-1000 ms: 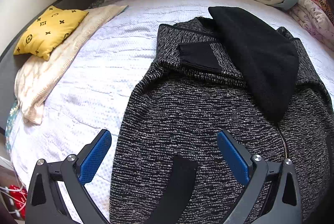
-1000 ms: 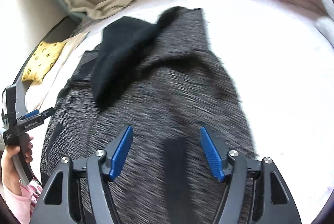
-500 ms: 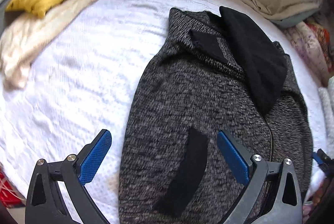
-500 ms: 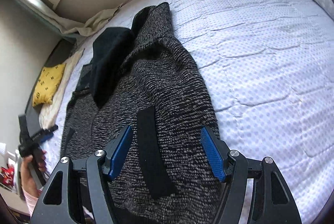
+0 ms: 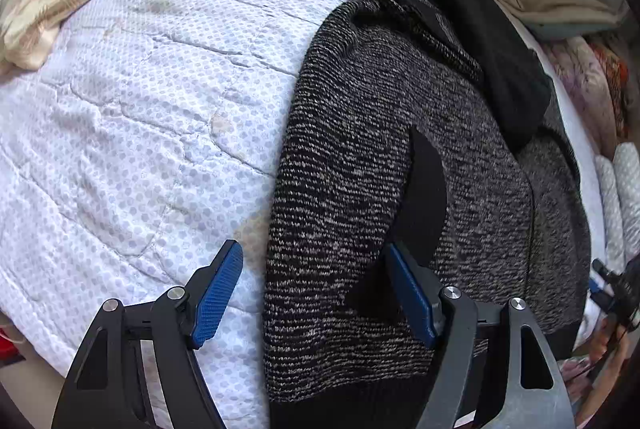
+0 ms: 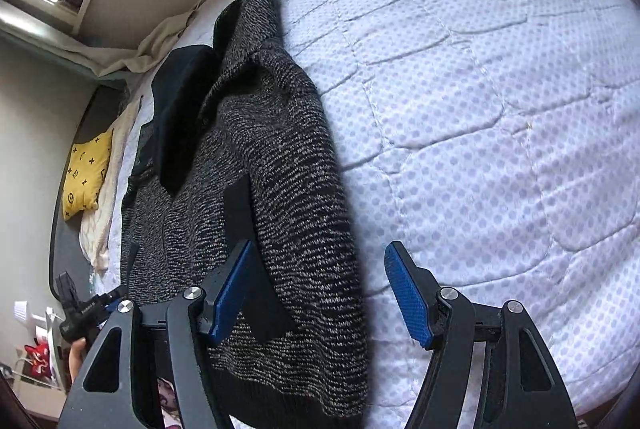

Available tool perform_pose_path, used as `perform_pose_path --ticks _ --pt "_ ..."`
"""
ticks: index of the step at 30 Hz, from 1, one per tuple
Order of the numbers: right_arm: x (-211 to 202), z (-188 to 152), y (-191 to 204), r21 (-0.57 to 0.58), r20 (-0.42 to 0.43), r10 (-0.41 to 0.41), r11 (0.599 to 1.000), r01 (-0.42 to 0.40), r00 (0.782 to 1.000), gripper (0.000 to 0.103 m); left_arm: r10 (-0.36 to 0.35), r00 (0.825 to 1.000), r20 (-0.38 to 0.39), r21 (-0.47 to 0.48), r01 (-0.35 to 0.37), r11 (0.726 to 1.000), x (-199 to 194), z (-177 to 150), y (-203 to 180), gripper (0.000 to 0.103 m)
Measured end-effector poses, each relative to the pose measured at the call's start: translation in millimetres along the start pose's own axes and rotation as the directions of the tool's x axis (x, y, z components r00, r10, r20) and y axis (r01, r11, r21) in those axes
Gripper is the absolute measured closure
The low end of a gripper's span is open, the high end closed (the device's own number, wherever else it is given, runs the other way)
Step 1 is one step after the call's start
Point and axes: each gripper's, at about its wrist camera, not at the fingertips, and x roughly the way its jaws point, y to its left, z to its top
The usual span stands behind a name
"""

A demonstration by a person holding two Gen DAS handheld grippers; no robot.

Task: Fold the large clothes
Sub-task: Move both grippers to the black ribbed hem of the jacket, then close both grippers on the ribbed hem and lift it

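Black-and-grey marled jacket (image 5: pixel 360 157) lies flat on the bed's white dotted quilt (image 5: pixel 132 133), filling centre-right of the left wrist view and centre-left of the right wrist view (image 6: pixel 280 165). Black hood (image 5: pixel 496 69) flopped over its upper part, upper right of frame. Black pocket strip (image 5: pixel 426 189) mid-frame, running up from the right blue pad.

Left hand-held gripper (image 5: pixel 316 293), bottom centre: jaws closing but still spread apart, straddling the jacket's left edge near the hem; left pad over bare quilt, right pad over the knit by the pocket strip. Can't tell if pads touch the cloth; no pinch seen.

Right hand-held gripper (image 6: pixel 320 293), bottom centre of its view: jaws spread, straddling the jacket's right edge; left pad over the other pocket strip (image 6: pixel 244 229), right pad over quilt. Nothing pinched.

Yellow patterned cushion (image 6: pixel 86 175) w/ cream cloth (image 6: pixel 108 189) beside it, left of frame in the right wrist view, at the bed's far side. Beige sheet (image 5: pixel 560 9) bunched at upper right in the left wrist view. No containers seen.
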Motion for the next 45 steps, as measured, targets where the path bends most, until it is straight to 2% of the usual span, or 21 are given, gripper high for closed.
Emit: perform_pose_path --ticks 6,11,17,20,23,28,34,37,39,41,44,45 --pt "1.6 -10.0 -0.9 -0.044 -0.045 -0.027 0.999 0.025 0.999 0.039 0.053 0.999 0.002 0.058 -0.053 0.997 -0.6 -12.4 -9.9 0.026" --pt "-0.7 -21.7 -5.6 -0.064 -0.097 0.002 0.998 -0.009 0.995 0.041 0.054 0.998 -0.027 0.108 -0.051 0.993 -0.9 -26.8 -14.0 0.027" --pt "-4.5 -30.0 -17.0 -0.02 -0.146 0.072 0.997 -0.076 0.987 0.042 -0.038 0.994 -0.102 0.092 0.047 0.995 -2.8 -31.9 -1.4 0.03" --pt "-3.9 -32.2 -19.4 -0.009 -0.166 0.097 0.995 -0.1 0.981 0.042 -0.1 0.984 -0.147 0.101 0.115 0.988 -2.4 -36.5 -0.9 0.031" --pt "-2.4 -35.0 -18.9 -0.001 -0.193 0.127 0.992 -0.129 0.973 0.042 -0.131 0.977 -0.171 0.1 0.15 0.984 -3.8 -42.4 2.0 0.031" --pt "-0.1 -40.4 -15.9 -0.002 -0.226 0.153 0.987 -0.158 0.962 0.042 -0.216 0.958 -0.188 0.025 0.225 0.974 -3.8 -39.8 11.9 0.031" --pt "8.4 -48.4 -13.0 0.026 -0.266 0.196 0.98 -0.196 0.944 0.053 -0.286 0.932 -0.224 -0.023 0.289 0.957 -1.2 -46.8 16.9 0.043" --pt "12.8 -51.5 -11.3 0.03 -0.278 0.213 0.977 -0.213 0.937 0.053 -0.309 0.923 -0.229 -0.036 0.309 0.95 1.2 -51.8 14.3 0.047" --pt "16.2 -53.6 -8.2 0.027 -0.289 0.22 0.975 -0.222 0.932 0.053 -0.338 0.912 -0.232 -0.053 0.335 0.941 2.9 -52.8 12.5 0.054" --pt "19.9 -54.0 -4.0 0.027 -0.301 0.232 0.972 -0.235 0.925 0.054 -0.373 0.897 -0.238 -0.092 0.361 0.928 5.8 -55.7 15.2 0.076" --pt "27.0 -55.3 -0.2 0.037 -0.321 0.246 0.968 -0.247 0.915 0.069 -0.426 0.876 -0.227 -0.16 0.398 0.904 9.5 -56.7 23.0 0.087" --pt "28.9 -55.8 -0.6 0.046 -0.326 0.253 0.967 -0.252 0.911 0.079 -0.437 0.872 -0.22 -0.165 0.408 0.898 7.8 -55.9 24.7 0.088"
